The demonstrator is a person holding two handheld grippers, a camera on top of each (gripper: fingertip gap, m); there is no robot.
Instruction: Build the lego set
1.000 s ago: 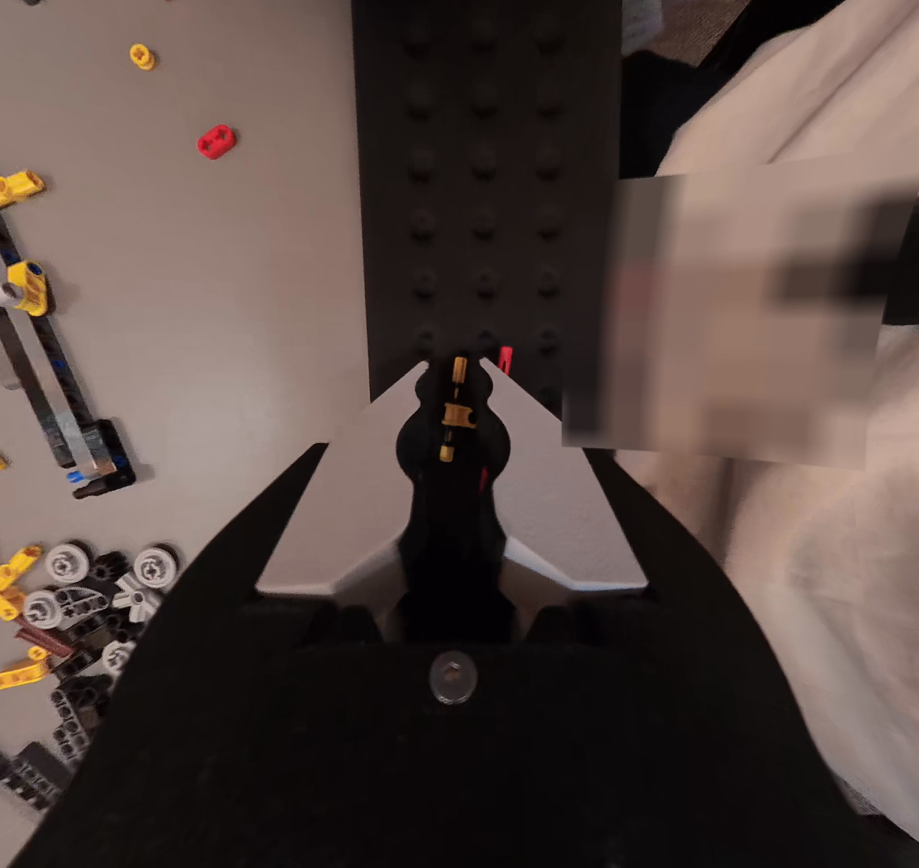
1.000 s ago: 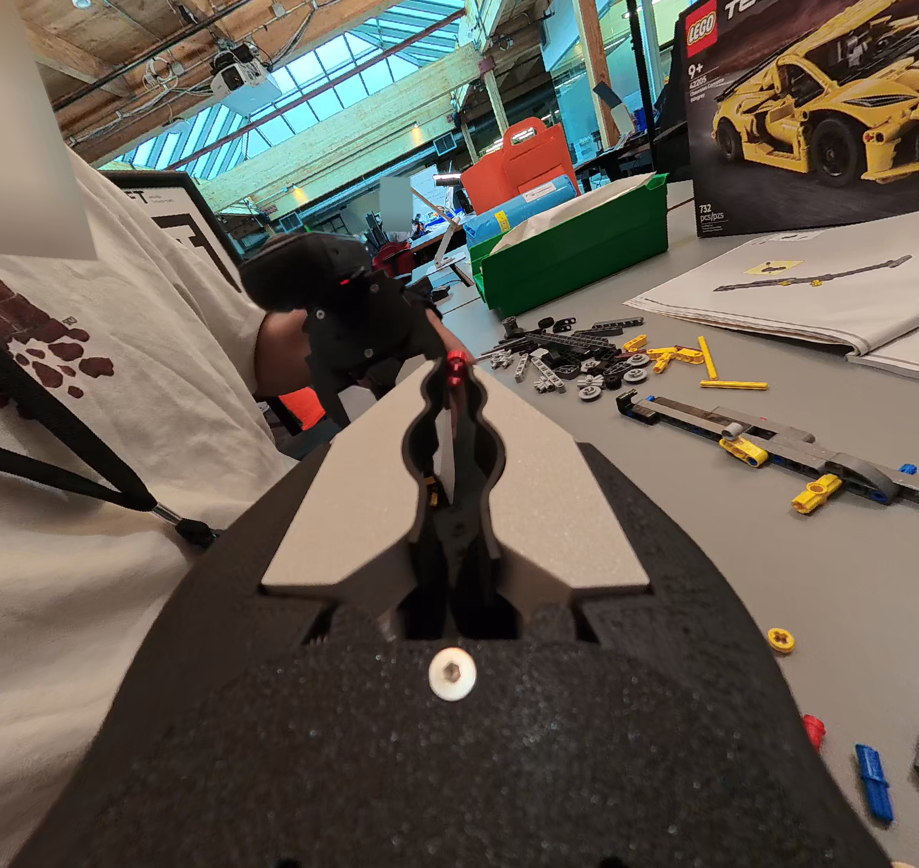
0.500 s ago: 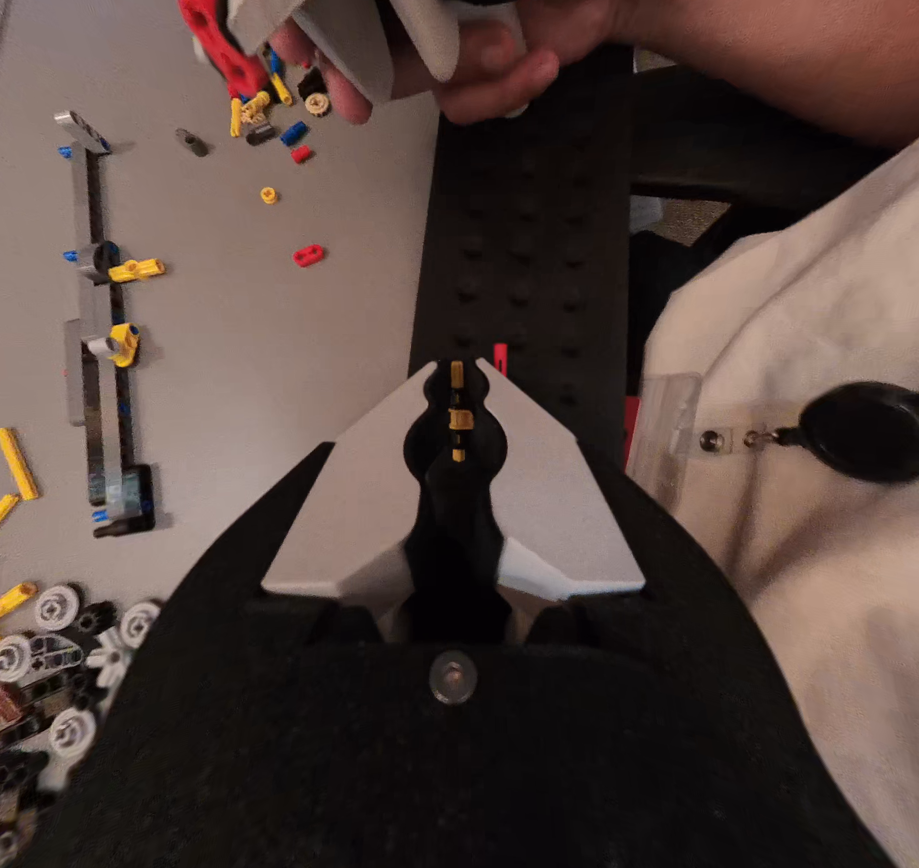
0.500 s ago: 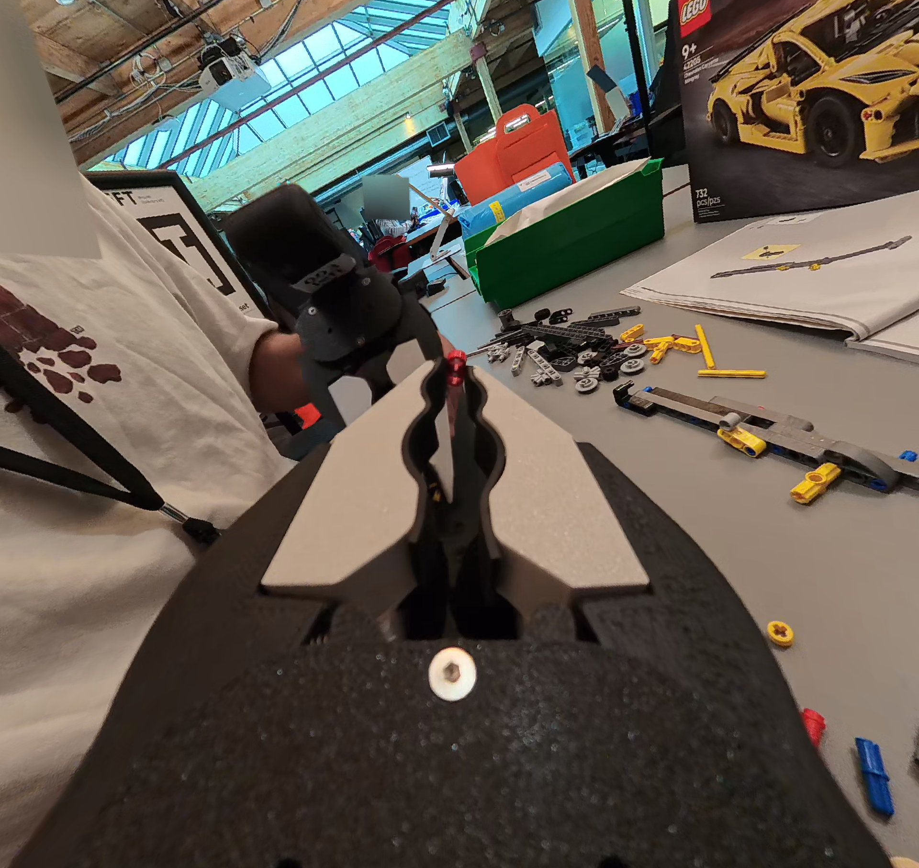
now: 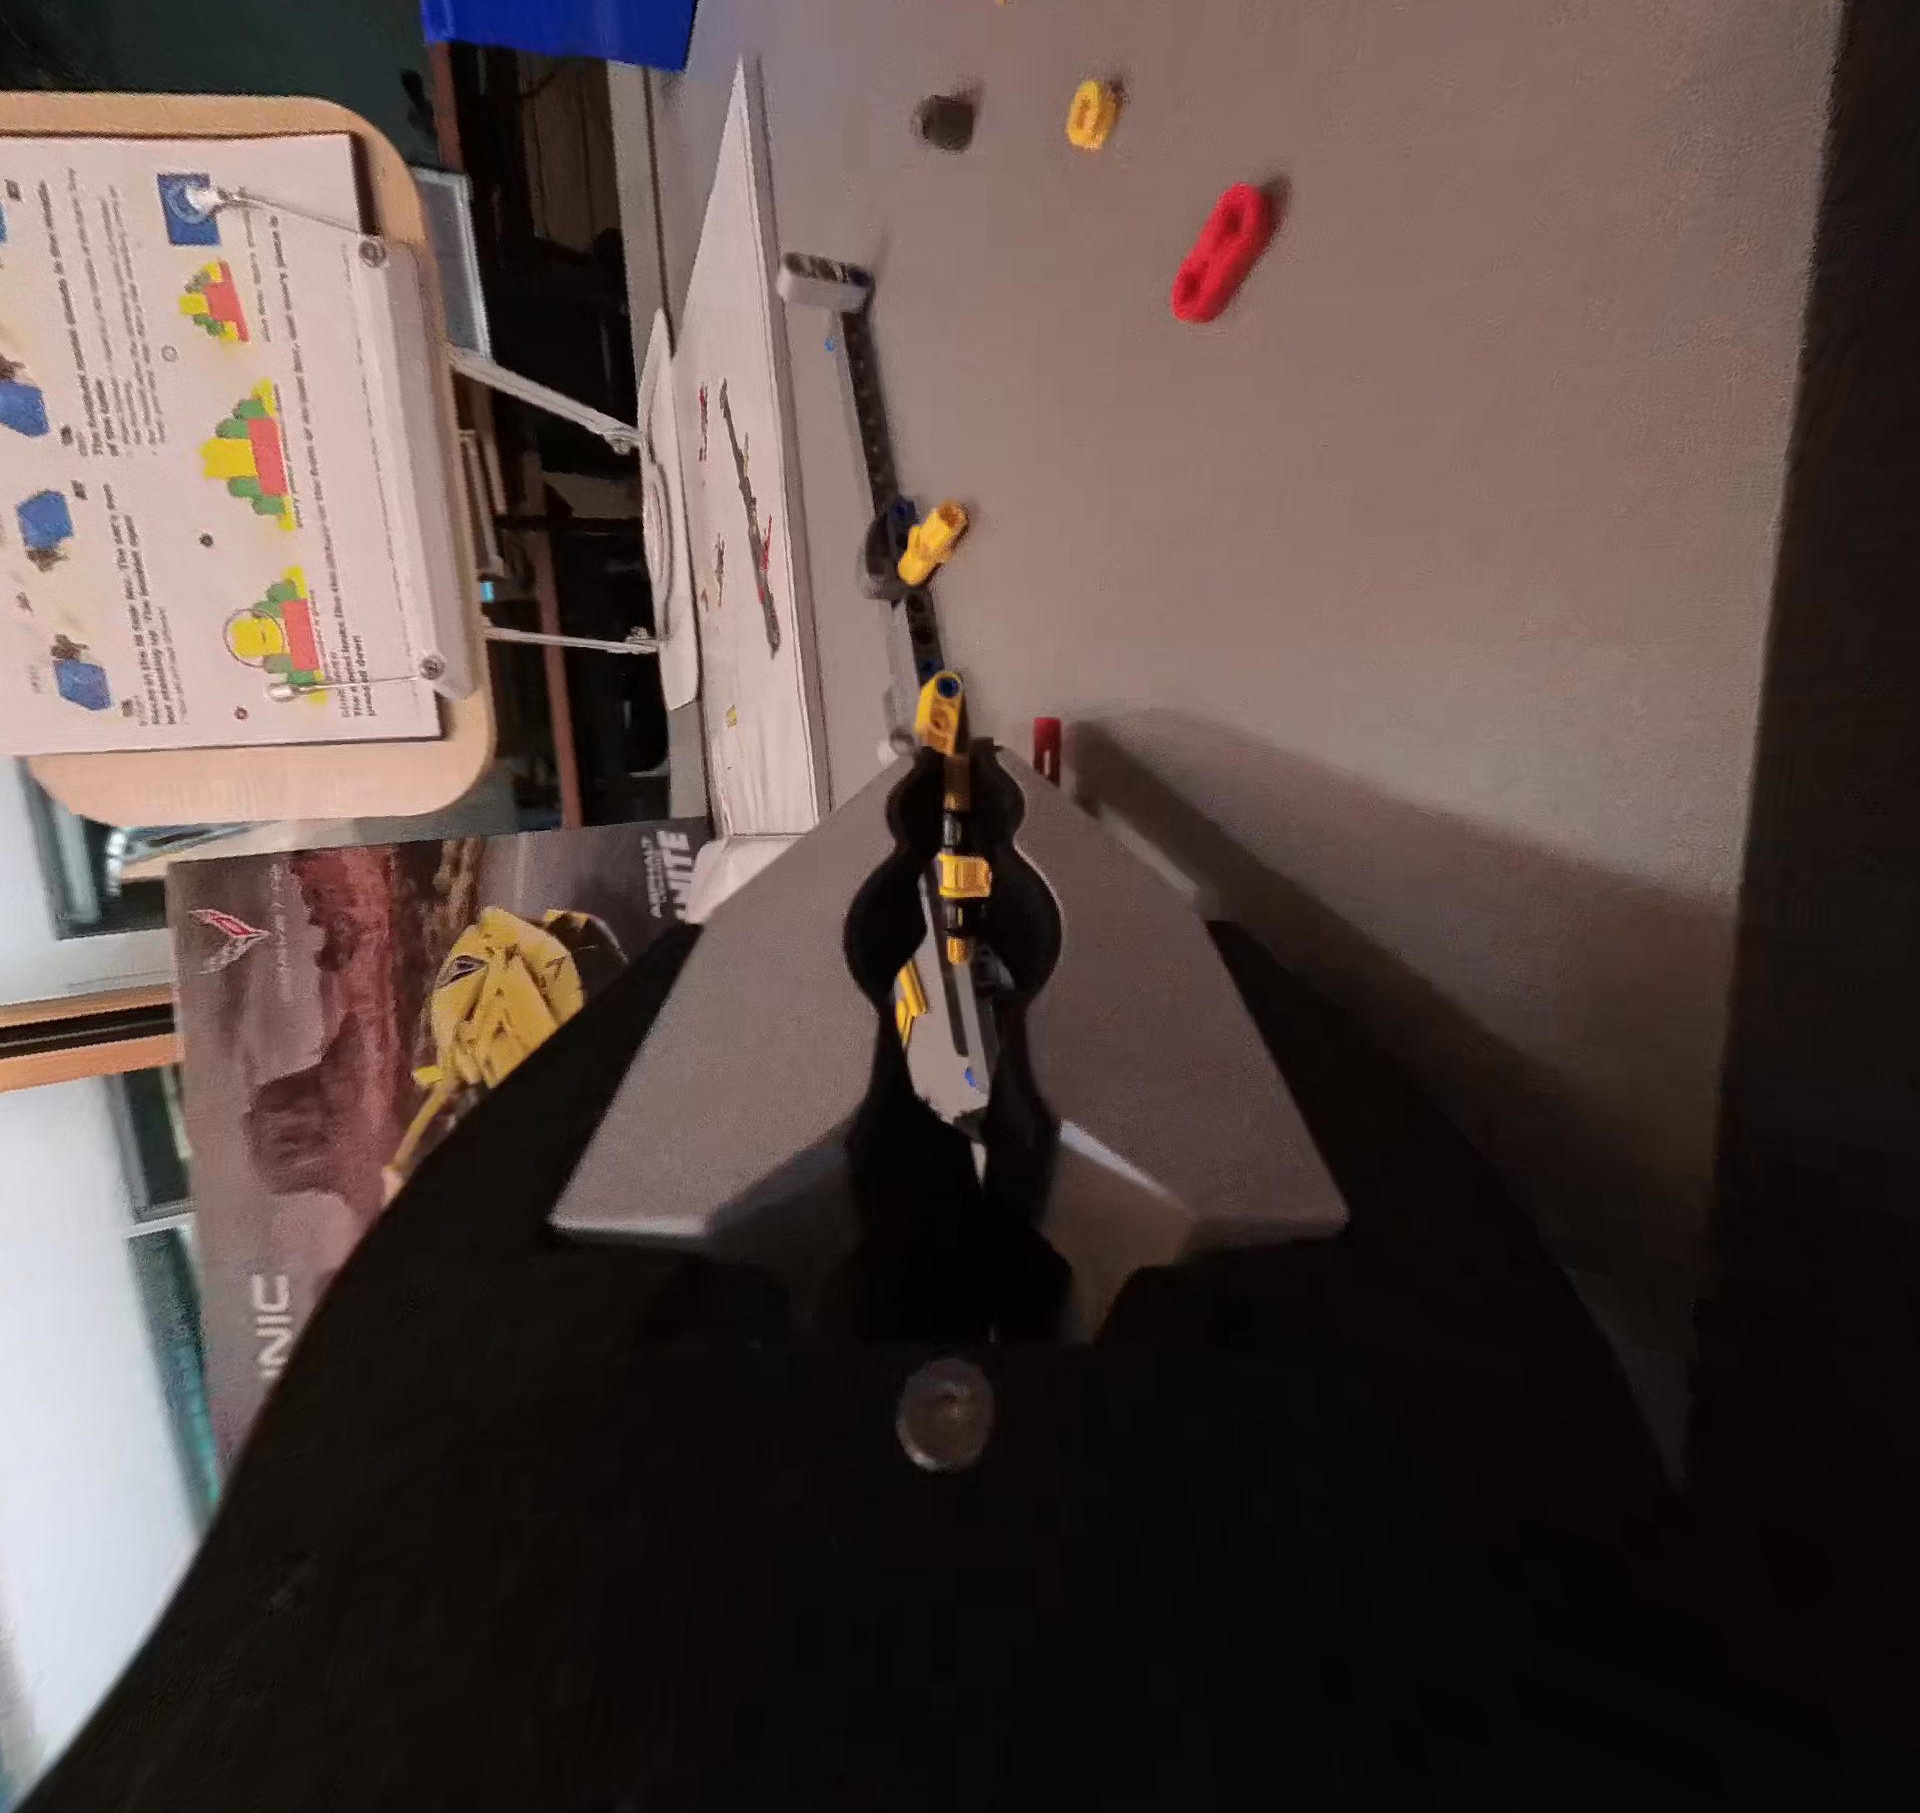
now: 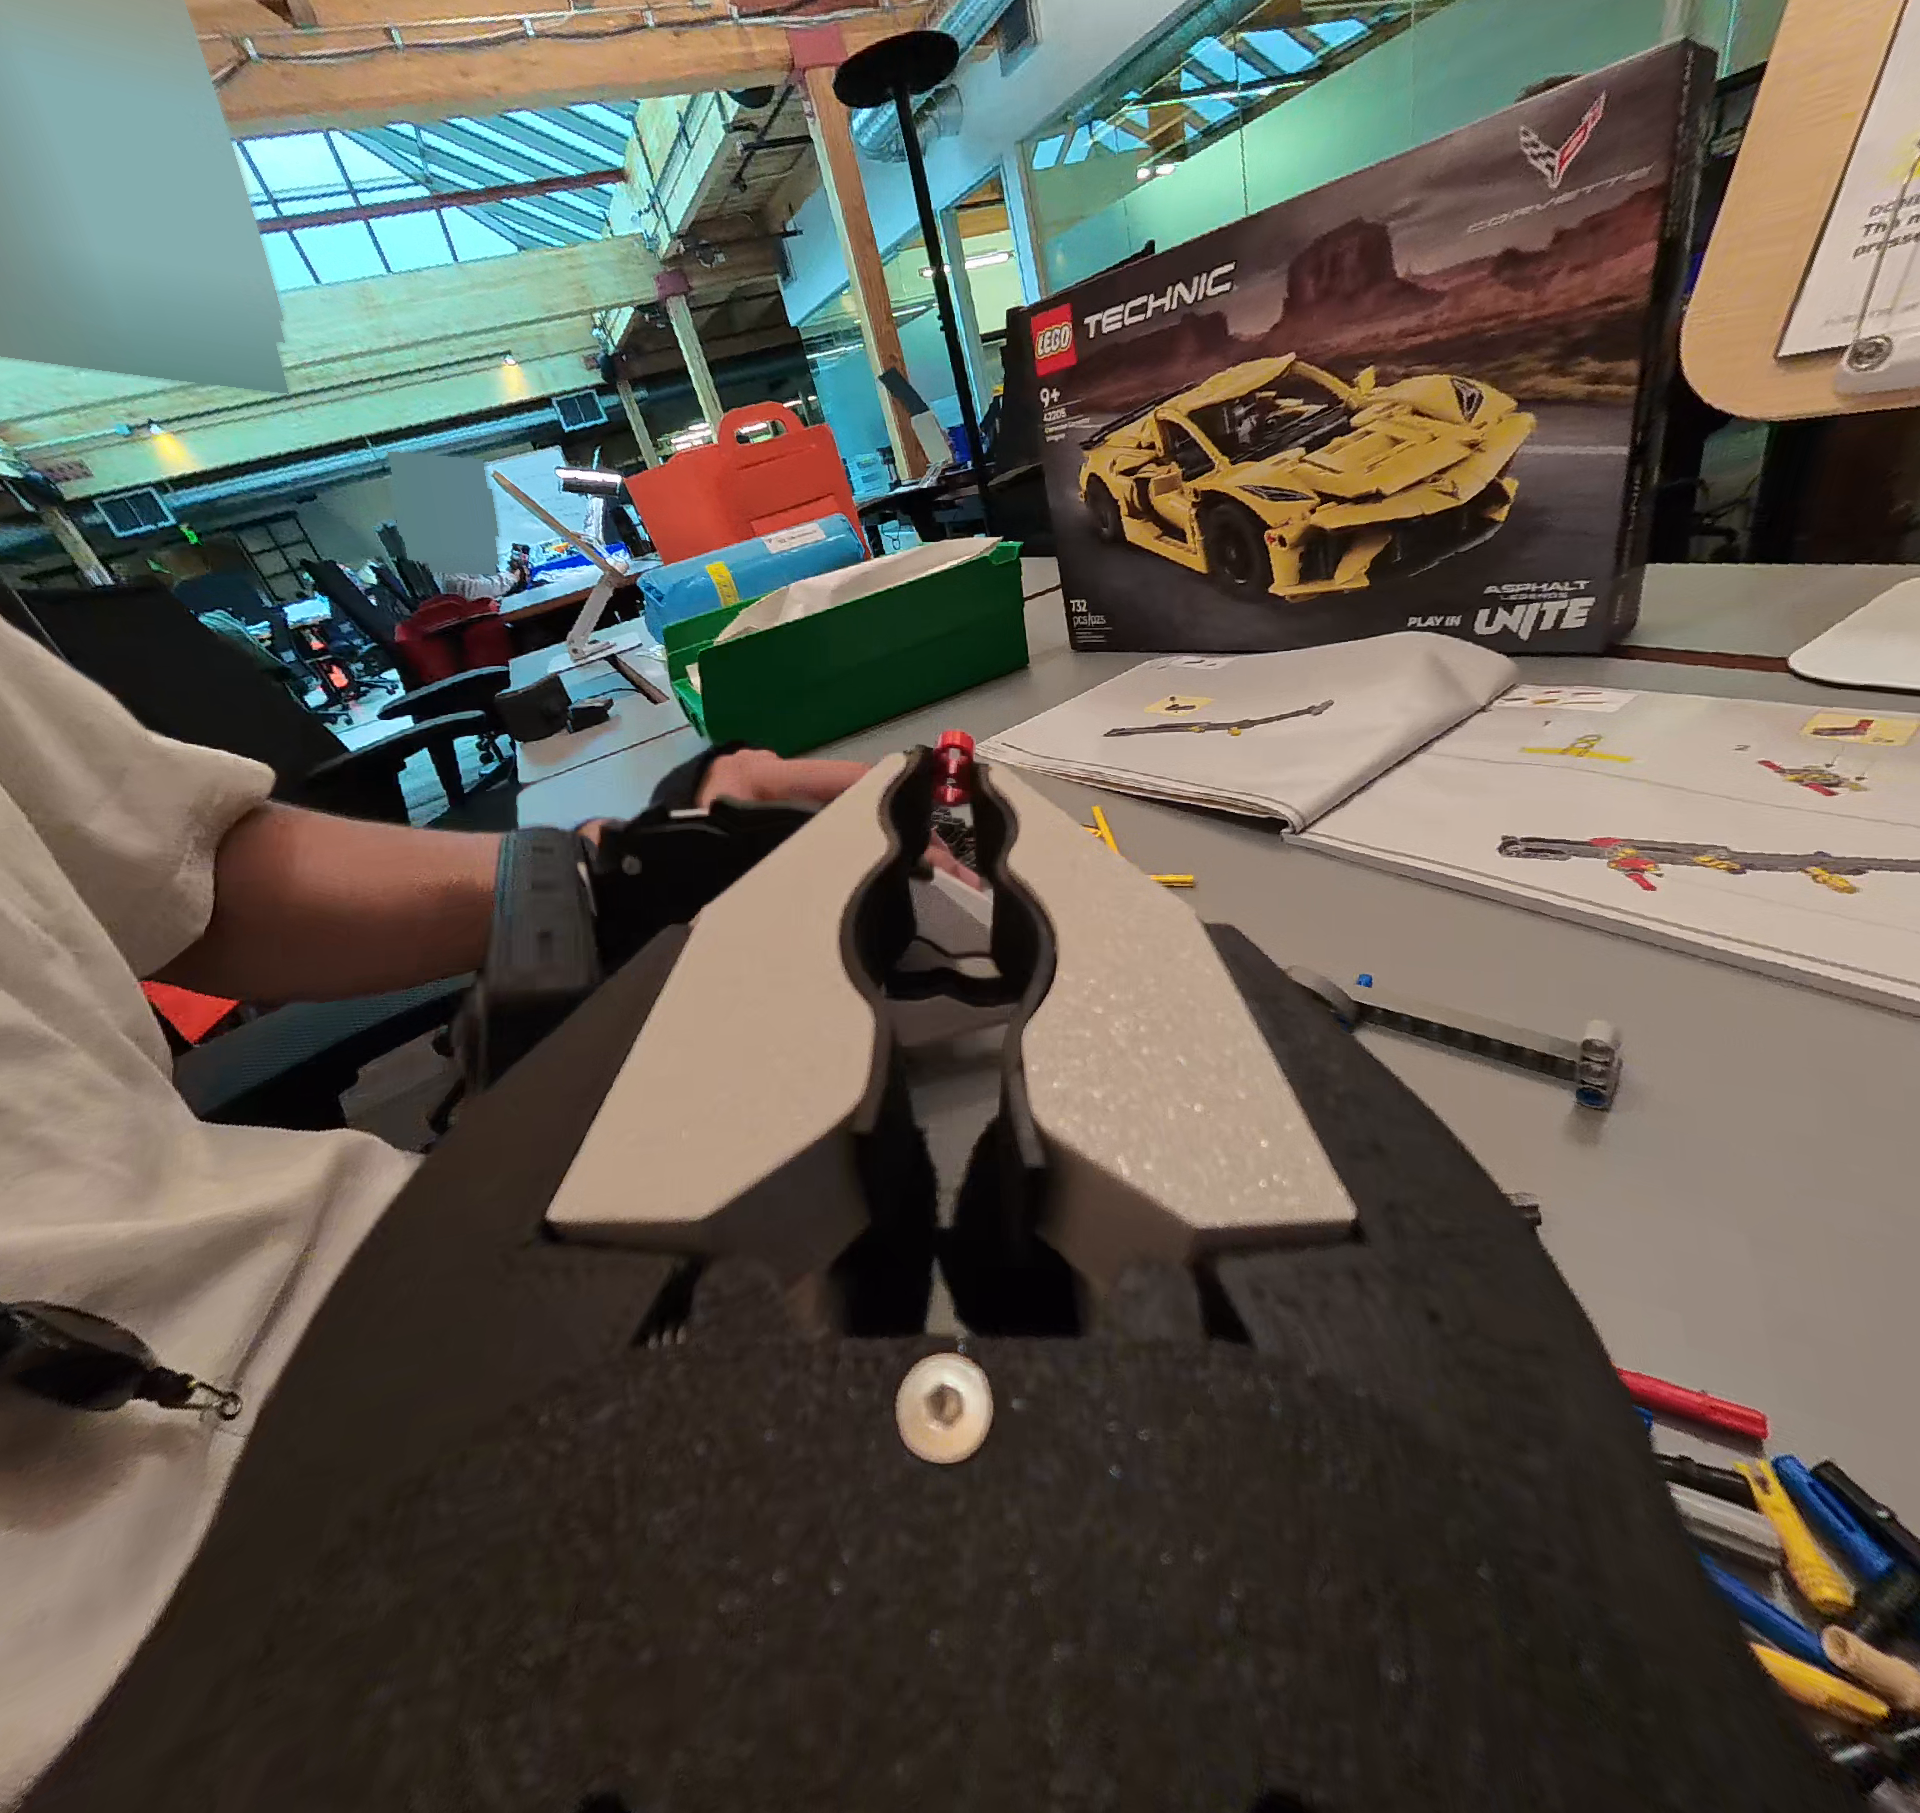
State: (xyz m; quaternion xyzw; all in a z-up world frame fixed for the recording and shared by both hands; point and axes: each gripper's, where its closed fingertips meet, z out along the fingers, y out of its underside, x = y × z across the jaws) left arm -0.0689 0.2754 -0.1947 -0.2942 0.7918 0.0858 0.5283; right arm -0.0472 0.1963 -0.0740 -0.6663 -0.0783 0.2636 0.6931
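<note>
My left gripper (image 5: 951, 766) is shut on a small yellow and black lego assembly (image 5: 961, 875), and its yellow end (image 5: 940, 719) sticks out past the fingertips. A small red part (image 5: 1046, 747) shows just right of those tips; I cannot tell what it is fixed to. My right gripper (image 6: 951, 776) is shut on a small red piece (image 6: 951, 761) at its tips. In the right wrist view, the hand holding the left gripper (image 6: 769, 776) is just behind my right fingers, low over the grey table (image 6: 1714, 1140).
A long grey and black beam assembly (image 5: 868, 392) with yellow connectors lies on the table and also shows in the right wrist view (image 6: 1475, 1036). A red two-hole beam (image 5: 1221, 251) and a yellow bush (image 5: 1091, 111) lie loose. The open booklet (image 6: 1558, 797), set box (image 6: 1351, 413), green bin (image 6: 862, 651) and pin pile (image 6: 1818, 1555) surround it. The tips of one gripper are about 15 centimetres away from the tips of the other. My left gripper's tips are some 10 centimetres from the yellow bush (image 5: 1091, 111).
The left gripper has swung from looking down at the table edge to looking across the table. The right gripper has turned right toward the box. Both keep their pieces.
</note>
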